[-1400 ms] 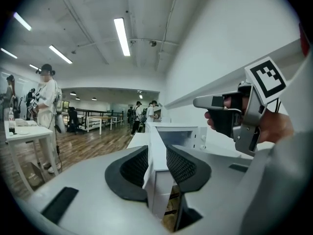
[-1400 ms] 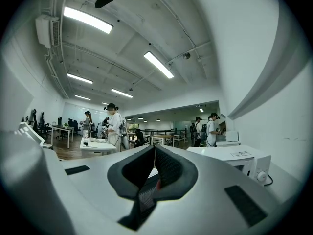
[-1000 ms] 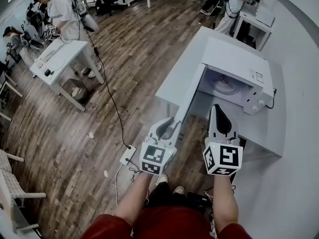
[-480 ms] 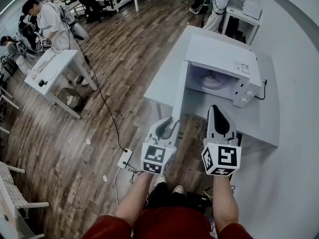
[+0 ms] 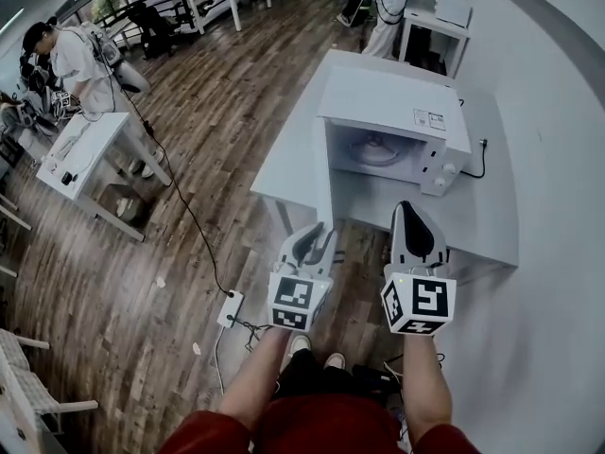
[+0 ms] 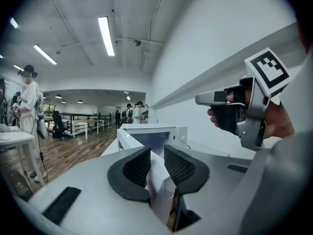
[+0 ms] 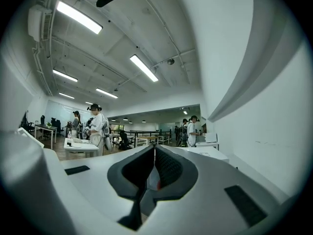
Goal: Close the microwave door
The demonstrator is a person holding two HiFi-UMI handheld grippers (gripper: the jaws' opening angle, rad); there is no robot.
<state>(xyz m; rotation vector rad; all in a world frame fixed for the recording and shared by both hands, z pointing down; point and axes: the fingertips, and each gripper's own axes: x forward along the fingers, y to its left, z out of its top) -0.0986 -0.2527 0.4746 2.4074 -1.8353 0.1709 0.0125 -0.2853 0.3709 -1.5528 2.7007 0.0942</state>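
A white microwave (image 5: 392, 126) stands on a white table (image 5: 477, 225), and its door (image 5: 321, 173) is swung open toward me. Inside, a white plate (image 5: 376, 149) shows. Both grippers hang short of the table's front edge, apart from the microwave. My left gripper (image 5: 314, 237) is in line with the door's edge; its jaws are parted and closing with nothing between them. My right gripper (image 5: 413, 218) is shut and empty. The left gripper view has the microwave (image 6: 161, 133) and door (image 6: 126, 140) straight ahead, with the right gripper (image 6: 199, 100) to the side.
A wall runs close along the right. On the wooden floor lie a power strip (image 5: 230, 307) and a black cable (image 5: 184, 206). At the left a person (image 5: 76, 64) stands at a white table (image 5: 90, 145). More desks and people are at the far end.
In the head view the microwave and table have slid left and up as I moved sideways with both grippers. The door stays open. Neither gripper has touched anything.
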